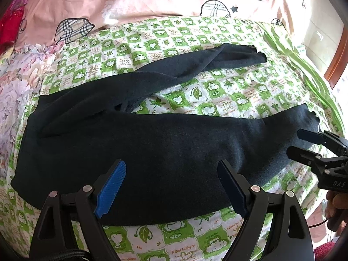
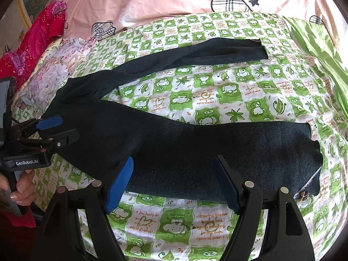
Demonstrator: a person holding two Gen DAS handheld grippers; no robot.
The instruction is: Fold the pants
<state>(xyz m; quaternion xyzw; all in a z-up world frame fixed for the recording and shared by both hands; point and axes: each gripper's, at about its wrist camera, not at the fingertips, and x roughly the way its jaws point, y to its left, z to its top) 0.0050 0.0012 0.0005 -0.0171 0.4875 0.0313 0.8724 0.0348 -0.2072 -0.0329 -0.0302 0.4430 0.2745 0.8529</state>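
- Both grippers hang over the near leg of the pants, each with its blue pads spread wide and nothing between them — the left gripper [image 1: 171,174] above the thigh part, the right gripper [image 2: 173,173] further along toward the ankle.
- From the other hand's view, the right gripper [image 1: 304,143] shows at the near leg's hem and the left gripper [image 2: 58,128] beside the waist end, jaws apart in both.
- Dark pants [image 1: 152,143] lie flat across the bed, waist to the left, the two legs splayed out to the right in a V; the far leg [image 2: 217,52] runs up toward the pillows.
- A small striped tag [image 2: 302,195] shows at the near hem.
- Under them lies a green-and-white checked blanket [image 2: 217,100] with cartoon prints.
- Beyond — a pink sheet [image 1: 141,0] with plaid hearts, a floral cover [image 1: 19,82] at the left, and red fabric [image 2: 39,34].
- A person's hand [image 2: 20,187] grips the left handle.
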